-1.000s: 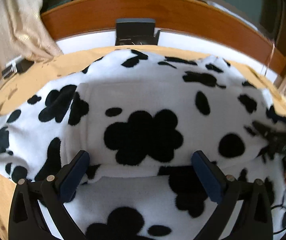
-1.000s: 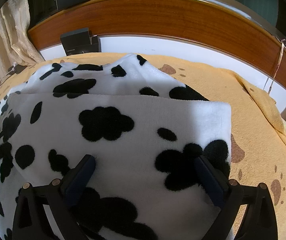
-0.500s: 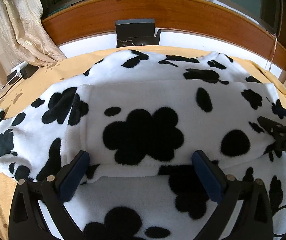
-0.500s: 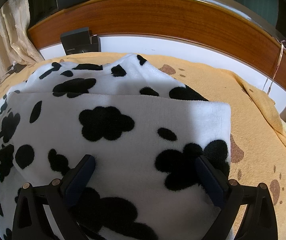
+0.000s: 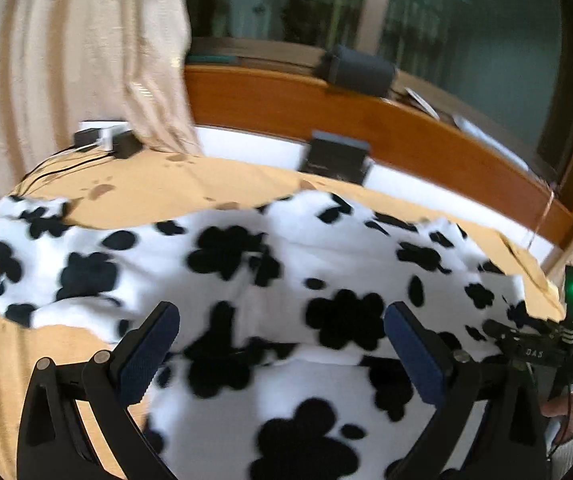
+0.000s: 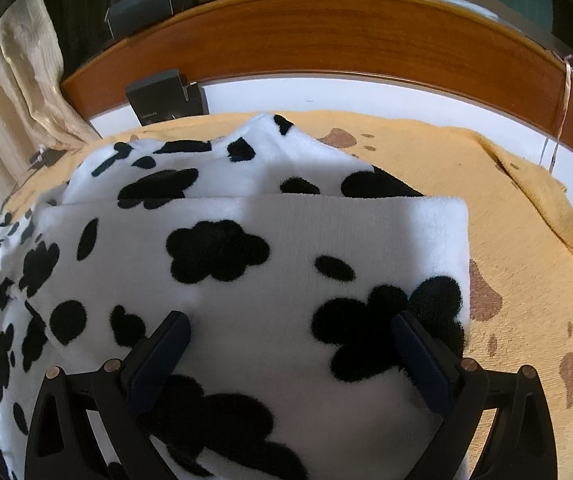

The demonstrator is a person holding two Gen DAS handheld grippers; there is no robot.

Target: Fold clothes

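A white fleece garment with black cow spots [image 5: 286,280] lies spread over a yellow bedspread [image 5: 146,192]. In the left wrist view my left gripper [image 5: 282,344] is open, its blue pads wide apart above the fleece, nothing held. The right gripper's body shows at that view's right edge [image 5: 542,352], with part of a hand below it. In the right wrist view the garment [image 6: 246,264] has a flap folded over, its straight edge running across the middle. My right gripper [image 6: 290,352] is open, low over that flap, pads either side of bare fleece.
A wooden headboard [image 6: 326,40] curves across the back, with a dark box [image 6: 166,96] against it and another on top [image 5: 354,68]. A cream curtain [image 5: 86,60] hangs at the left above a charger and cables [image 5: 102,140]. Bare bedspread lies right of the garment [image 6: 526,240].
The left gripper has lifted and swung left; its view now takes in the curtain, the charger and the garment's left sleeve, blurred by motion. The right gripper has stayed put over the folded flap.
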